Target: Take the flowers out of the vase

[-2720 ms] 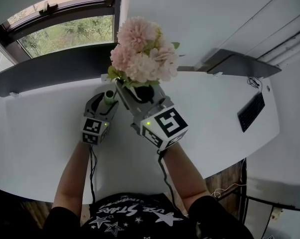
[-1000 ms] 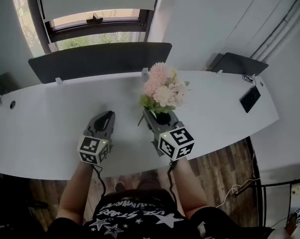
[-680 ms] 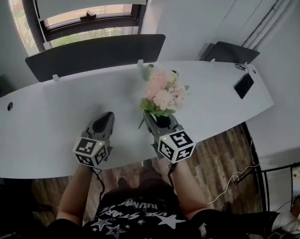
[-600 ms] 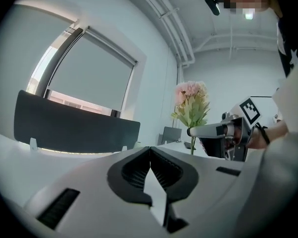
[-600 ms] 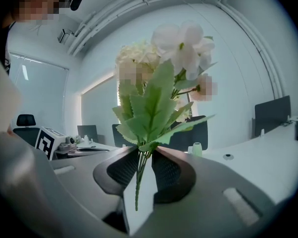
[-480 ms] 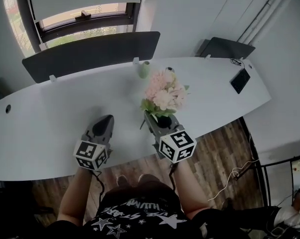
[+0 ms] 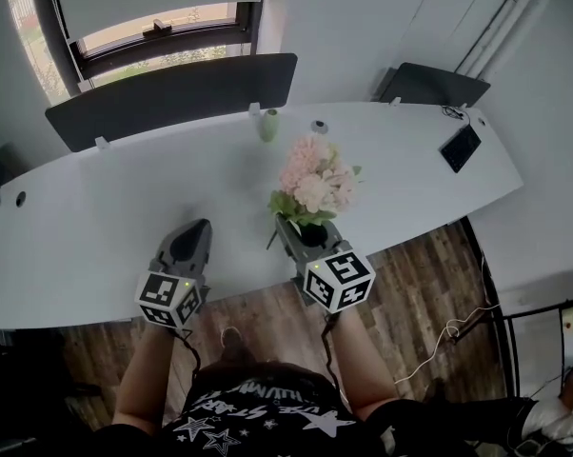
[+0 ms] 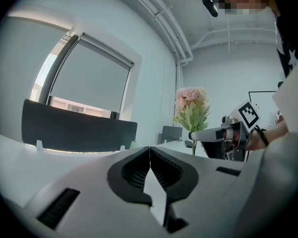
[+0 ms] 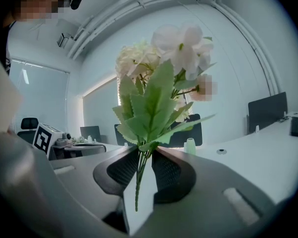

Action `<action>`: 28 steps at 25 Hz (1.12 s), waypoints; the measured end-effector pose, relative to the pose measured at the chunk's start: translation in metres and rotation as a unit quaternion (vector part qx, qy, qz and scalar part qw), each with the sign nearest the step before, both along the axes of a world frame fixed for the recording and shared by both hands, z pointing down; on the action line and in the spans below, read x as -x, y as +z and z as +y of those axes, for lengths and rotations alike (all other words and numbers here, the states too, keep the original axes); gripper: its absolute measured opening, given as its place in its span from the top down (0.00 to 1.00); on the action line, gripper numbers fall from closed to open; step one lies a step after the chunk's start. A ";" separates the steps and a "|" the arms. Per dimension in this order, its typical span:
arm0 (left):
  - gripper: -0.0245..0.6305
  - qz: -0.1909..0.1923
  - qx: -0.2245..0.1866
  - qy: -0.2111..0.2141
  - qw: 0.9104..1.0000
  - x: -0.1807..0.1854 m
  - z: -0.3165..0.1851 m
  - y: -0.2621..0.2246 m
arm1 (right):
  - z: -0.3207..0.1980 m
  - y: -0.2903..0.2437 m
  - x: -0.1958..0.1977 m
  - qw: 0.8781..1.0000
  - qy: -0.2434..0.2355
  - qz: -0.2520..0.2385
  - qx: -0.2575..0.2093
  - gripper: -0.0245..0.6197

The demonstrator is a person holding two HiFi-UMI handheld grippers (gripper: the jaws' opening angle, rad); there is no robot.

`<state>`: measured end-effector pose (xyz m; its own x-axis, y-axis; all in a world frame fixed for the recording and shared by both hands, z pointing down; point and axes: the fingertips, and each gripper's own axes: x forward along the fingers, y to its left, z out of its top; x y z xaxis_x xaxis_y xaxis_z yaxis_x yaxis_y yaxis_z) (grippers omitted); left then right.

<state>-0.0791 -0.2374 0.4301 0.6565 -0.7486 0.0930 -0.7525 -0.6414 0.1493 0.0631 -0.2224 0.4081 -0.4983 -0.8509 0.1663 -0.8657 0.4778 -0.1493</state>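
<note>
Grey plastic on both grippers, held out side by side over the near side of the white table. The left gripper points level, its jaws pressed together with nothing between them. Just beside it, the right gripper has its jaws part closed, pinching the thin green stems of the flowers. The stems' cut ends hang free below the pads. Above the jaws the bunch stands upright in the air, green leaves low and pink and cream blooms on top, clear of the table.

Farther back, near the table's far edge, the small pale green vase stands upright, well apart from the flowers. A little round disc lies near it, to the right. Toward the table's right end lies a flat black device. Along the far edge a long dark screen stands up, with a shorter one off to the right. Behind them is a window with its blind part way down.
</note>
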 end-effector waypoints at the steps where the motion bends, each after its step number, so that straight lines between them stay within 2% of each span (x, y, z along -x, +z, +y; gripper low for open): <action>1: 0.95 -0.001 -0.001 -0.004 1.000 -0.005 0.009 -0.002 | 0.008 0.000 -0.005 1.000 -0.004 0.001 0.000 0.83; 9: 0.95 -0.015 -0.013 -0.033 0.999 -0.025 0.081 -0.012 | 0.068 -0.006 -0.024 0.999 -0.036 -0.001 -0.008 0.83; 19: 0.95 -0.003 -0.032 -0.087 0.996 -0.008 0.175 -0.013 | 0.149 -0.001 -0.006 0.996 -0.092 0.015 -0.016 0.83; 28: 0.95 -0.006 -0.034 -0.118 0.992 0.003 0.210 -0.025 | 0.173 -0.001 0.006 0.992 -0.122 0.012 -0.007 0.83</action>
<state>-0.0821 -0.0273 0.4052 0.4619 -0.8858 0.0435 -0.8841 -0.4561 0.1016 0.0575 -0.0495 0.4066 -0.6861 -0.7073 0.1702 -0.7269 0.6757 -0.1226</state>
